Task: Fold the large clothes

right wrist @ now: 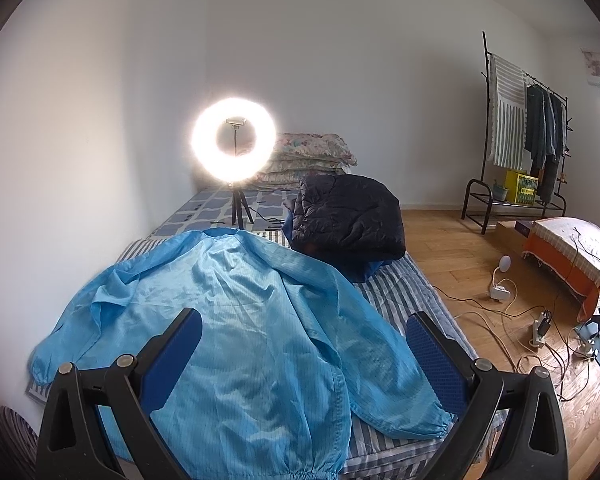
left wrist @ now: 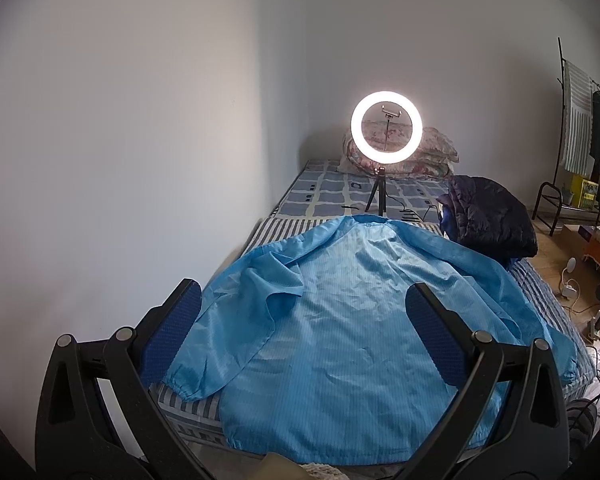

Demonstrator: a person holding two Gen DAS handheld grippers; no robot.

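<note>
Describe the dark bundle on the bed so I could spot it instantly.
Find the striped bed along the wall. Past the spread-out light blue coat, towards the glowing ring light, sits a folded navy quilted jacket. It alone is dark, puffy and piled up, not flat.

A lit white ring light on a small black tripod (left wrist: 385,128) stands on the striped and checked bed (right wrist: 396,292), straight ahead of the left gripper and ahead-left of the right one. Behind it lies a stack of floral pillows (right wrist: 312,156). A dark quilted jacket (right wrist: 346,216) sits bundled ahead of the right gripper. Far to the right stands a black metal clothes rack (right wrist: 524,136) hung with a striped cloth and dark garments, a yellow box on its shelf. Cables and what may be power strips (right wrist: 540,328) trail over the wooden floor (right wrist: 452,248).
</note>
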